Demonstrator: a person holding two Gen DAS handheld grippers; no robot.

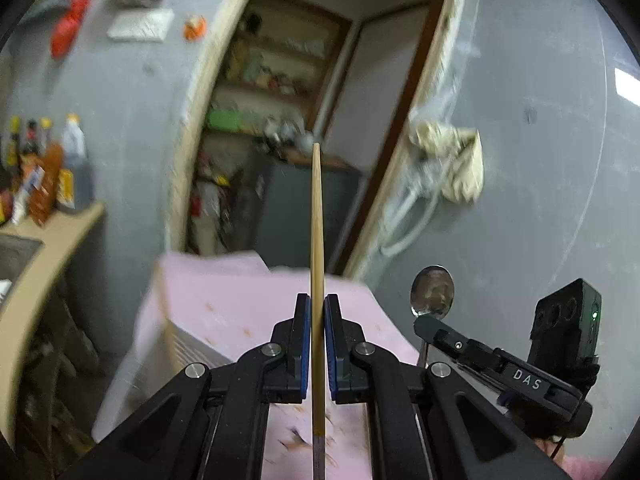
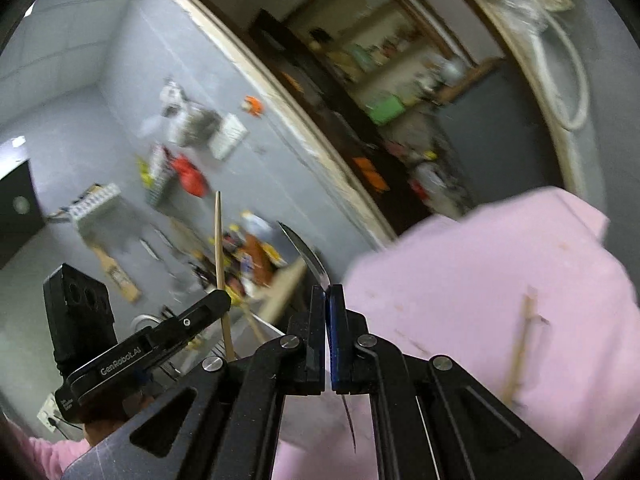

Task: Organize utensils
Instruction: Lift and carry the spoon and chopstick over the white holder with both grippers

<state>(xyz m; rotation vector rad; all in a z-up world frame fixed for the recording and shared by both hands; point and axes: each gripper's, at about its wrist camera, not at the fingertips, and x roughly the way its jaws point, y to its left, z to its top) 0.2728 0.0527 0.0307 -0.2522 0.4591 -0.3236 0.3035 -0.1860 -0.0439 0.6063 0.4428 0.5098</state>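
Note:
My left gripper is shut on a wooden chopstick, which sticks up and forward between the blue pads. To its right, my right gripper holds a metal spoon with the bowl upward. In the right wrist view the right gripper is shut on the spoon, seen edge-on as a thin curved blade. The left gripper shows at the left with its chopstick upright. Another chopstick lies on the pink cloth. Both grippers are lifted above the cloth.
A pink-covered surface lies below the grippers. A counter at the left carries several sauce bottles. Straight ahead an open doorway shows cluttered shelves. A towel hangs on the grey wall. A pink sleeve shows low left.

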